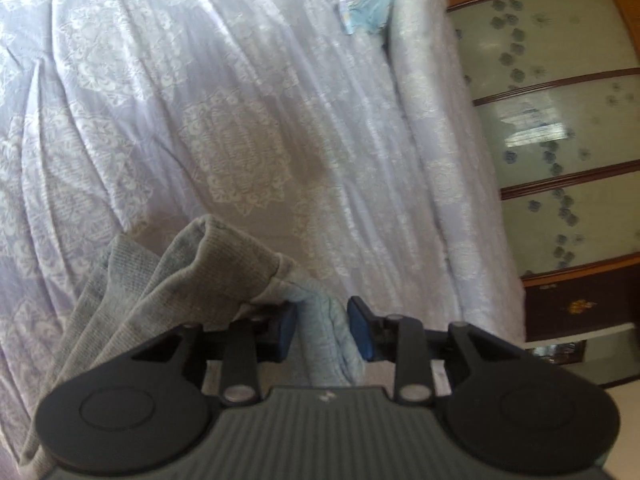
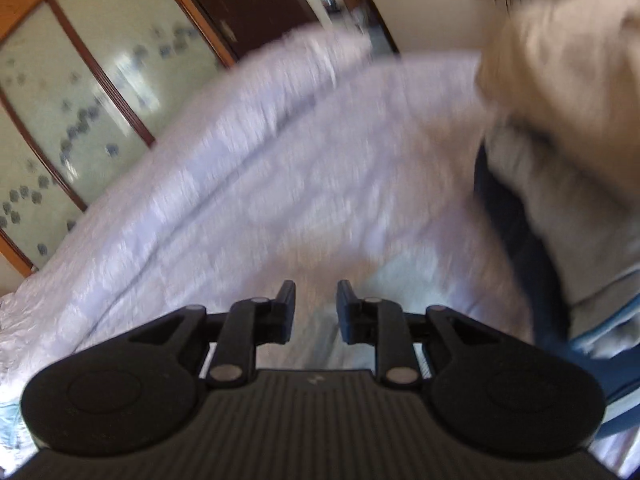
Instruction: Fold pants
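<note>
Left tongs [image 1: 322, 326] released, pants [image 1: 180, 276] draped over their left jaw, trailing lower left across the bed [image 1: 240, 100]. Right tongs [image 2: 316, 310] released, empty; left nearer.

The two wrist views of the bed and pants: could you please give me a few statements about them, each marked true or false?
1. The left gripper has its jaws apart, with pale blue cloth in the gap. True.
2. The grey pants are draped beside and over the left gripper's left finger. True.
3. The bedspread is plain dark red. False: it is pale lilac-white with a lacy pattern.
4. The right gripper is clamped on the pants. False: its jaws stand apart with nothing pressed between them.
5. A wardrobe with flowered panels stands beside the bed. True.
</note>
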`<state>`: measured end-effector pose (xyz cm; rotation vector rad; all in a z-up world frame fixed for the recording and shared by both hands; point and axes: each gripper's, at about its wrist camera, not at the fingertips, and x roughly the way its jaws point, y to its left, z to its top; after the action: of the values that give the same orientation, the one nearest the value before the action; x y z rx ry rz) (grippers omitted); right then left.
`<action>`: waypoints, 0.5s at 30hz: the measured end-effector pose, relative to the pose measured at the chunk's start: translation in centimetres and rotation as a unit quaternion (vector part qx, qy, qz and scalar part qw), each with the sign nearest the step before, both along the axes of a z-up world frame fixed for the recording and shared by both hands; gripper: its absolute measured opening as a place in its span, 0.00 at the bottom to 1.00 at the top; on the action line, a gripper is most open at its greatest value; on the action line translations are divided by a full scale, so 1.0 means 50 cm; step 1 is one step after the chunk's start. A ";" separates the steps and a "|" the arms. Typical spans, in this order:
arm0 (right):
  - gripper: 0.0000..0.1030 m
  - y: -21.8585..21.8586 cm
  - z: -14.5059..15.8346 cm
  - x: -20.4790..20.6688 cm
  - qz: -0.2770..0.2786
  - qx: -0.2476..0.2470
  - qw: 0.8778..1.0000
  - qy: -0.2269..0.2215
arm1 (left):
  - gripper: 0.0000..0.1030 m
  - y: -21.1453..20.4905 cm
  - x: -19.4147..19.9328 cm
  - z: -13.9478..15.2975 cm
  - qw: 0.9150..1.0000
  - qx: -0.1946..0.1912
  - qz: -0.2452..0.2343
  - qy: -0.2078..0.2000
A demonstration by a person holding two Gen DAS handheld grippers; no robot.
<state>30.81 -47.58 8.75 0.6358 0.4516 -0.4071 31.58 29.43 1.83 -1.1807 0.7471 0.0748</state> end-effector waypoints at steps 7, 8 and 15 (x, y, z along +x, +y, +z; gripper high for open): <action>0.25 0.071 -0.026 -0.038 0.149 0.039 0.988 0.015 | 0.48 0.024 -0.044 0.014 0.999 0.032 0.013 -0.017; 0.26 0.083 -0.038 -0.030 0.165 0.043 0.985 0.028 | 0.48 0.027 -0.045 0.012 0.999 0.032 0.013 -0.017; 0.19 0.053 -0.112 0.005 0.077 -0.001 0.992 0.100 | 0.41 0.034 -0.036 0.012 0.996 0.089 0.009 0.026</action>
<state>31.05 -44.94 3.17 0.5551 0.6864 -0.3248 29.79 31.14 2.41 -1.0191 0.7589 0.1836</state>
